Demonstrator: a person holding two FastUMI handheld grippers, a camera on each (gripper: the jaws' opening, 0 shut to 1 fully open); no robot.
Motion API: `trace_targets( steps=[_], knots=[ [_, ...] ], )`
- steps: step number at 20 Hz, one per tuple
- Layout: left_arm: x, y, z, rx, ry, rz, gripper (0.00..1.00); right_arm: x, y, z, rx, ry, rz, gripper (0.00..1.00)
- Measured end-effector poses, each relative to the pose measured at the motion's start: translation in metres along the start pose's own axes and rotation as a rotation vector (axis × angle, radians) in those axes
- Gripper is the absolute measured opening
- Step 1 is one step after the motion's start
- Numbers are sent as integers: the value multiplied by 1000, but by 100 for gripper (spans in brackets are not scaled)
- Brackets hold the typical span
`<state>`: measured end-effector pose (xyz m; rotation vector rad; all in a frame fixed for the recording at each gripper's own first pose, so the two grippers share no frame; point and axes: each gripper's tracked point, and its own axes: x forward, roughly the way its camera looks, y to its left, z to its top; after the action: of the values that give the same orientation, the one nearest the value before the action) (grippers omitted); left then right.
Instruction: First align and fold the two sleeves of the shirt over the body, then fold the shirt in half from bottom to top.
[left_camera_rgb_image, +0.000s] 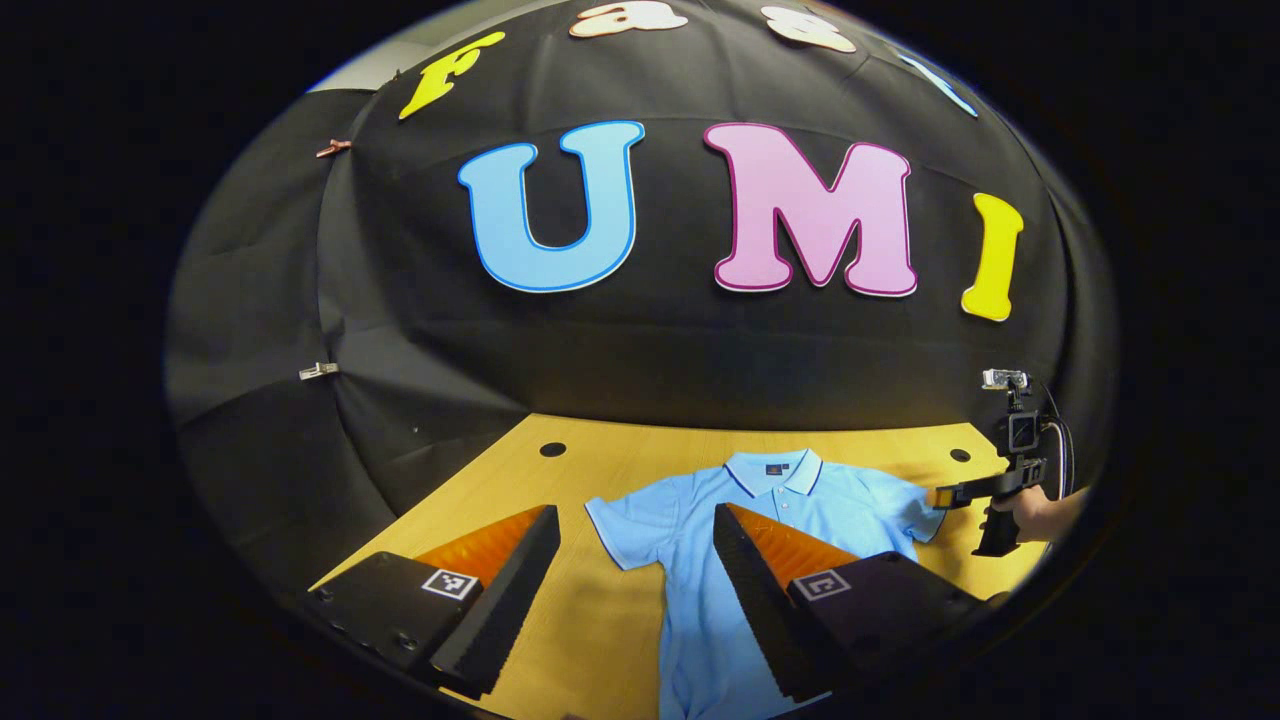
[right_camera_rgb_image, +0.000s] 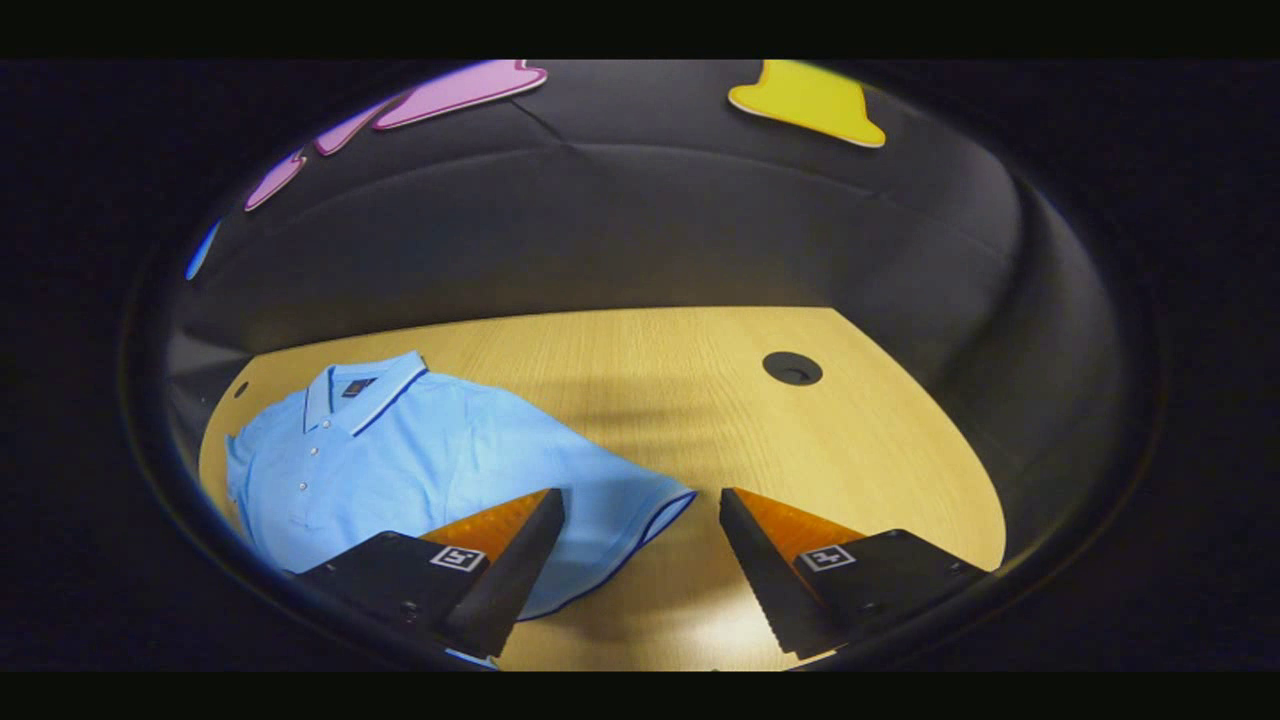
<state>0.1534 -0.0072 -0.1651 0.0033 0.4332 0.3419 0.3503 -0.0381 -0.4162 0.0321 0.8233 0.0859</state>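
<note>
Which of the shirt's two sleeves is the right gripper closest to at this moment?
The sleeve with the dark-trimmed cuff pointing toward the table's bare side. It lies just ahead of the open right gripper, by one finger. The other sleeve lies across the shirt.

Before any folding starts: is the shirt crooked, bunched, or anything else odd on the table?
Nothing stands out. The light blue shirt lies flat, face up on the wooden table, collar neat, both sleeves spread, unfolded. The left gripper and right gripper are open, holding nothing.
</note>
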Motion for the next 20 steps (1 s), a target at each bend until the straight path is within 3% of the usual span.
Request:
trace_targets(
  steps=[7,9,14,16,17,20],
  knots=[
    [-1,5,-18,-77,39,31,99,11,8,2,-38,-22,35,96],
    [-4,7,-22,-101,43,42,98,12,13,1,-30,-15,42,82],
    [-6,16,-28,-109,48,47,99,12,26,4,-25,-10,49,7],
    [-9,19,-29,-105,49,41,99,8,34,4,-11,-4,70,2],
    [-8,21,-31,-103,49,42,99,6,38,7,-7,-5,76,7],
    [-11,32,-34,-107,49,55,98,-9,51,28,-31,-67,93,7]
  ],
)
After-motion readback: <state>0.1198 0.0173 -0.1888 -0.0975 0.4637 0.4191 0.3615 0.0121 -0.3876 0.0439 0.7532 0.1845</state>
